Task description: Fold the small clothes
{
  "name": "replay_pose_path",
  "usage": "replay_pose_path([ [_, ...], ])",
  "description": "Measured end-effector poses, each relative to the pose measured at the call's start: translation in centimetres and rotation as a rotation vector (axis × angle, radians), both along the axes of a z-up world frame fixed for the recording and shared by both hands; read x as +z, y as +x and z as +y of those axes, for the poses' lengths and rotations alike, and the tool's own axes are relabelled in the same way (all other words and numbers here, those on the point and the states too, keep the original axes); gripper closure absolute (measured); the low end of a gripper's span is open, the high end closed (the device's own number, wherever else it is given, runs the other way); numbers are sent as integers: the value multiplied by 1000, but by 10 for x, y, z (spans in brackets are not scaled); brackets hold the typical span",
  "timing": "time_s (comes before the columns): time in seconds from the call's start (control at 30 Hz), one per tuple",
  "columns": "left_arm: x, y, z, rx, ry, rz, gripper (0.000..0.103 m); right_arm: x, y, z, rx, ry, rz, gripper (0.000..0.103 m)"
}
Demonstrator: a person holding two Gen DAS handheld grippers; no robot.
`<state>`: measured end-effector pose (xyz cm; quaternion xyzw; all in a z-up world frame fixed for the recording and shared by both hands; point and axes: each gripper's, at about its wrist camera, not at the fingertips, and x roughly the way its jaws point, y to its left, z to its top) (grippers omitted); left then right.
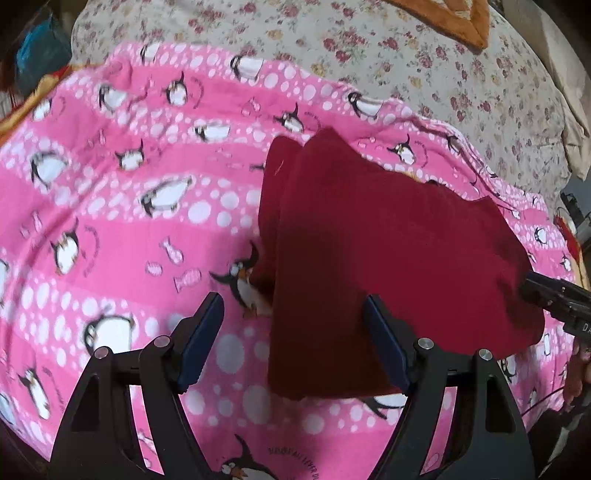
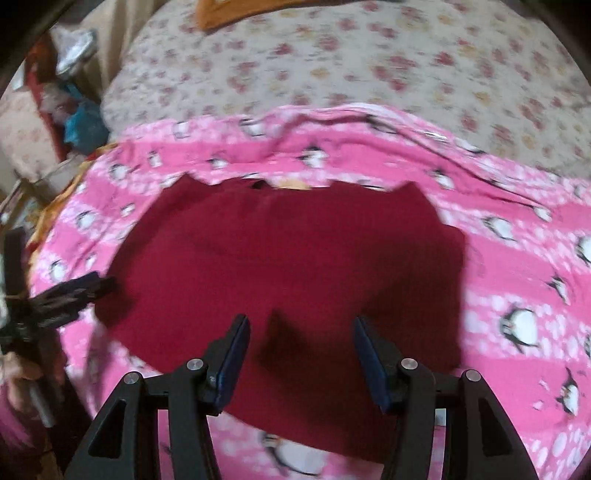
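Observation:
A small dark red garment [image 1: 384, 251] lies flat on a pink penguin-print blanket [image 1: 122, 206]. It looks folded, with one layer edge showing at its left. My left gripper [image 1: 295, 301] is open and empty, hovering over the garment's near left edge. The other gripper's black tip [image 1: 554, 295] shows at the garment's right edge. In the right wrist view the garment [image 2: 288, 258] fills the middle, and my right gripper [image 2: 301, 325] is open and empty above its near part. The left gripper [image 2: 70, 295] appears at the garment's left edge.
The pink blanket [image 2: 517, 266] lies over a cream floral bedspread [image 1: 424, 55]. An orange cloth [image 1: 450, 18] lies at the far edge. Clutter and a blue bag [image 2: 81, 125] sit off the bed's left side.

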<state>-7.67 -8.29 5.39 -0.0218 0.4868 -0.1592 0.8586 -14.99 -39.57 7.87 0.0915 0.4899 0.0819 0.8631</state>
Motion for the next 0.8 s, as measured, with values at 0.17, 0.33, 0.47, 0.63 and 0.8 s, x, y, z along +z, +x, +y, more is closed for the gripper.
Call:
replay_pose_path([
  [0.17, -19, 3, 15, 32, -125, 57, 25, -12, 27, 39, 71, 50, 21, 48],
  [0.33, -23, 4, 17, 25, -158, 29, 24, -32, 63, 85, 142, -35, 40, 48],
  [0.47, -27, 8, 21, 21, -192, 18, 24, -29, 92, 100, 120, -88, 47, 45],
  [0.63, -28, 11, 24, 15, -225, 19, 23, -1, 130, 125, 133, 38, 2, 45],
  [0.8, -28, 13, 26, -1, -233, 21, 23, -14, 171, 159, 139, 127, 73, 45],
])
